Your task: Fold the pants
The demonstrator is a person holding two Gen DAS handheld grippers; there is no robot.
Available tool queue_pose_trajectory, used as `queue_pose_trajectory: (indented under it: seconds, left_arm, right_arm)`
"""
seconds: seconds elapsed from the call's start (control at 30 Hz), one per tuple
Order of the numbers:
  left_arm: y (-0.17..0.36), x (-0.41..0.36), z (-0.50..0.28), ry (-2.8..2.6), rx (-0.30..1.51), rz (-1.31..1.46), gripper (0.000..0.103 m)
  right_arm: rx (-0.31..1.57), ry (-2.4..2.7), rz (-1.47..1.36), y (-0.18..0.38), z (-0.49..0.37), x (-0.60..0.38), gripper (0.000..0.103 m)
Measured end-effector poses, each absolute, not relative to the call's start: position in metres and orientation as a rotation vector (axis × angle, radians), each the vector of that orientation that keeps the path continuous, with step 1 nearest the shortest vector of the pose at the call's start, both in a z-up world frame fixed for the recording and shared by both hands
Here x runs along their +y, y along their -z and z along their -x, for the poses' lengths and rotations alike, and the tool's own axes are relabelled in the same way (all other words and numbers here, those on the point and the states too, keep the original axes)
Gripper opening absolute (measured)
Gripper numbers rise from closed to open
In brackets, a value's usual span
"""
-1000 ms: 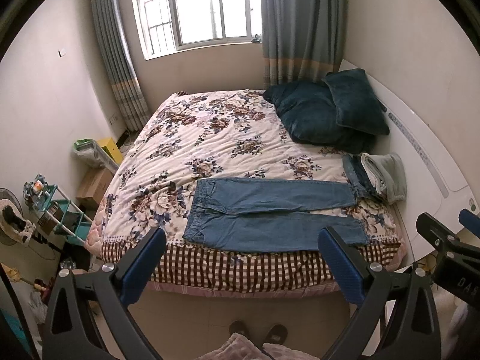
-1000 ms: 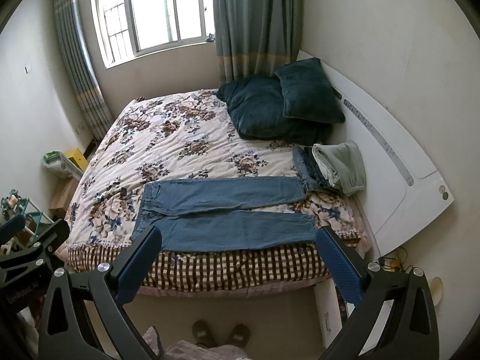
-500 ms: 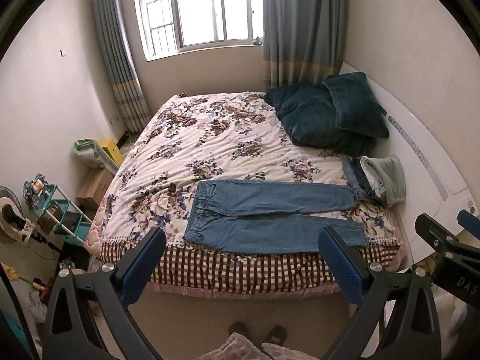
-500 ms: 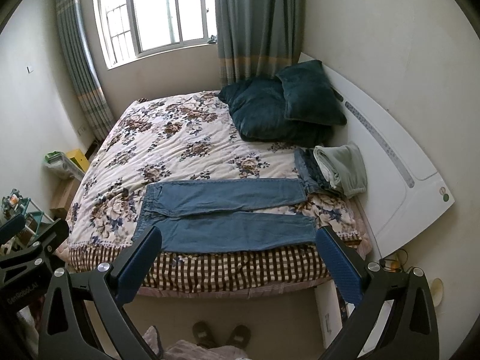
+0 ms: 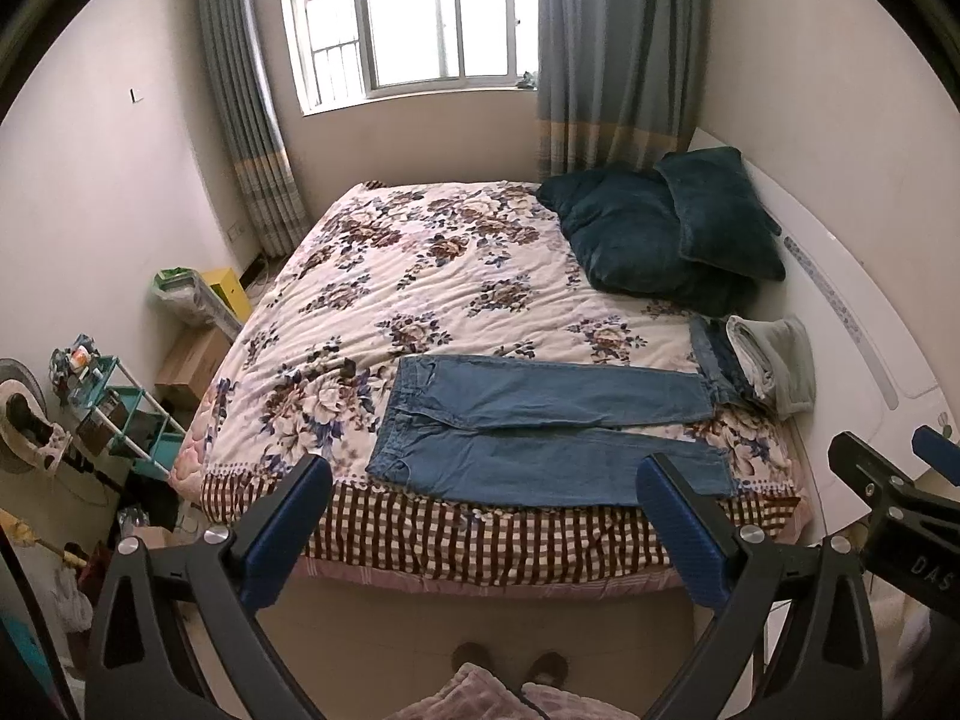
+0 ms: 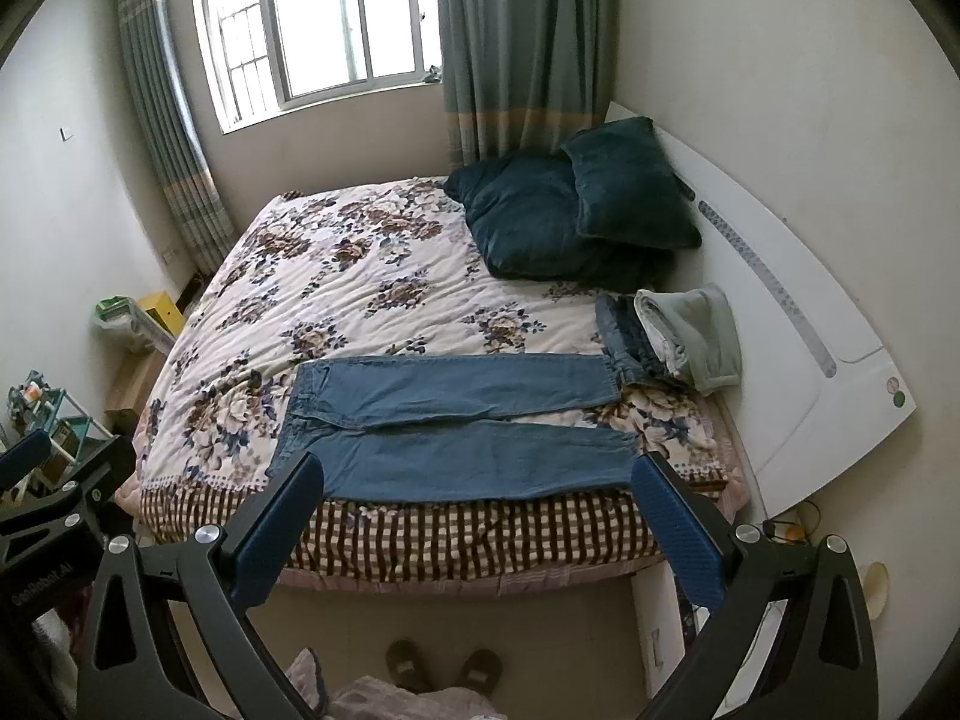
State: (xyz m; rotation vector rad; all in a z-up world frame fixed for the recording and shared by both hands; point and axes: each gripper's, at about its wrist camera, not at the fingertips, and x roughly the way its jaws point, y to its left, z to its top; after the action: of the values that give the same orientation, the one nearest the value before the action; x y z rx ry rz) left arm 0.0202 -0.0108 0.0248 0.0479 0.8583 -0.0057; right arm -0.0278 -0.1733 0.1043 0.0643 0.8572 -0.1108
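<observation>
So the bed (image 5: 420,546) has a floral quilt (image 5: 432,276) spread across the whole top, with a brown-and-white checked edge hanging over the near side. A pair of blue jeans (image 5: 540,420) lies flat and unfolded along the near edge, waistband to the left and both legs stretched out to the right, the two legs just beside each other. Up by the white headboard (image 6: 780,312) there are two dark teal pillows (image 6: 570,222), one overlapping the other, and nearer, a small pile of folded clothes (image 6: 678,336) sits right by the jeans' leg ends.
</observation>
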Motion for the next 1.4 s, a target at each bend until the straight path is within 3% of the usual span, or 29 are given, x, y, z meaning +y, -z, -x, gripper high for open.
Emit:
queue_pose_trajectory:
  seconds: [0.2,0.57,1.03,1.23,1.4]
  left_arm:
    - [-0.003,-0.014,-0.032,-0.053,0.826,-0.025,0.103]
    - [0.092,-0.027,-0.118,-0.149,0.909,-0.063,0.103]
    - [0.22,-0.027,-0.325,-0.109,1.115,-0.078,0.103]
    - [0.3,-0.028,-0.439,-0.074,1.219,-0.123,0.103]
    - [0.402,-0.059,-0.525,0.021,1.289,-0.393,0.103]
  right_arm:
    - [0.858,0.115,-0.073,-0.087,0.011,-0.184,0.103]
    - [0.956,0.144,-0.089,0.016,-0.095,-0.231,0.103]
    - [1.149,0.313,-0.139,0.168,-0.309,-0.274,0.103]
    - [1.275,0.325,-0.102,0.27,-0.429,-0.277,0.103]
    - [1.379,0.238,-0.011,0.373,-0.525,-0.274,0.103]
